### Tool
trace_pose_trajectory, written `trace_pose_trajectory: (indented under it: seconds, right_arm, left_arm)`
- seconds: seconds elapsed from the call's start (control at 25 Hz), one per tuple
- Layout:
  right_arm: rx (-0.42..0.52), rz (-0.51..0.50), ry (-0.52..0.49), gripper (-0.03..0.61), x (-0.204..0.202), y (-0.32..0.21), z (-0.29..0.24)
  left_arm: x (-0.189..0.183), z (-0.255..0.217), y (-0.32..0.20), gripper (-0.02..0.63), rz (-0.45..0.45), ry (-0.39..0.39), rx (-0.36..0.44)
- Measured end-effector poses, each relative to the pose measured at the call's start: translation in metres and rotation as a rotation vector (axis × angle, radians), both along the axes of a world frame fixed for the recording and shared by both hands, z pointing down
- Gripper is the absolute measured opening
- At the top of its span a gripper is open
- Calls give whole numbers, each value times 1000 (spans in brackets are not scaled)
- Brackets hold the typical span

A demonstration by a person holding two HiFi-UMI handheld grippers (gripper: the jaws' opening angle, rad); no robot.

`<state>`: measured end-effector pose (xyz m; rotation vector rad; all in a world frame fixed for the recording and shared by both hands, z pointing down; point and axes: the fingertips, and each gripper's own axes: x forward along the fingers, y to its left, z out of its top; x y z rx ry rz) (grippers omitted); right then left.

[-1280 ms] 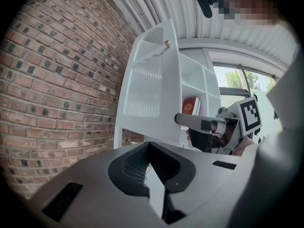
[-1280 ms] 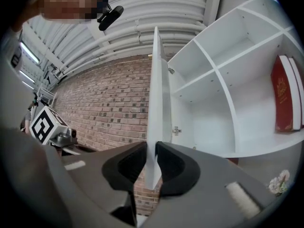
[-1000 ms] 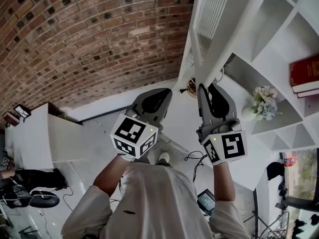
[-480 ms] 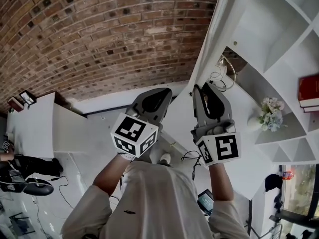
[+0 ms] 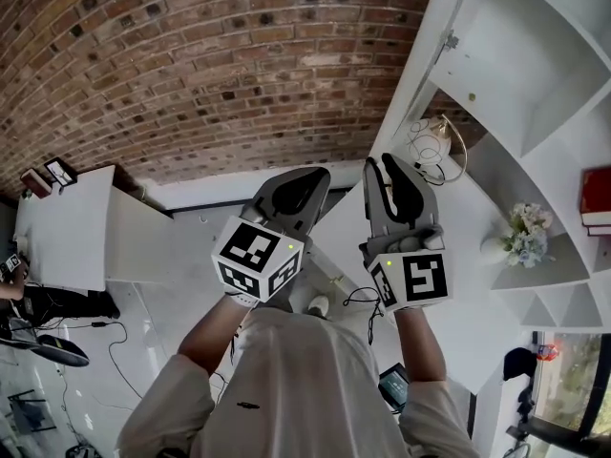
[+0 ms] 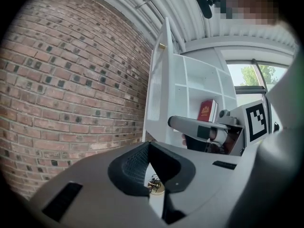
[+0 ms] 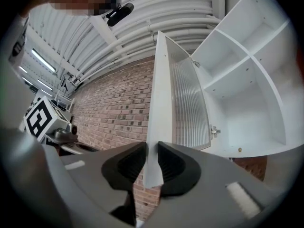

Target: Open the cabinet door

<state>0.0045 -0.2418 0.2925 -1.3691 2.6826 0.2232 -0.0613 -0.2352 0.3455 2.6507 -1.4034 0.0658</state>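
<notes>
The white cabinet door (image 5: 420, 74) stands swung out from the white shelf unit, with its ribbed inner panel (image 7: 190, 103) in sight. My right gripper (image 5: 380, 165) is shut on the door's lower free edge (image 7: 153, 167); the thin white edge sits pinched between the two dark pads. The open compartment (image 7: 242, 113) behind the door is bare. My left gripper (image 5: 304, 177) hovers beside the right one, apart from the door, its jaws together and holding nothing (image 6: 148, 148). The right gripper's finger (image 6: 190, 124) shows in the left gripper view.
A brick wall (image 5: 191, 65) runs to the left of the door. On the shelves sit a gold wire ornament (image 5: 431, 143), a vase of flowers (image 5: 525, 232) and a red book (image 5: 598, 198). A low white cabinet (image 5: 67, 241) stands at the far left.
The door has swung further out from the shelf unit with my right gripper still on its edge, uncovering more of the compartment. Both grippers have moved along together.
</notes>
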Motion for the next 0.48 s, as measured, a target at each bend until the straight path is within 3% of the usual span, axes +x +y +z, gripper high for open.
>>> trace_pose_trajectory:
  seconds: [0.48]
  right_arm:
    - [21,-45,1,84,-43,-23,1]
  left_arm:
    - [-39,2,-2,9,-69,6,-5]
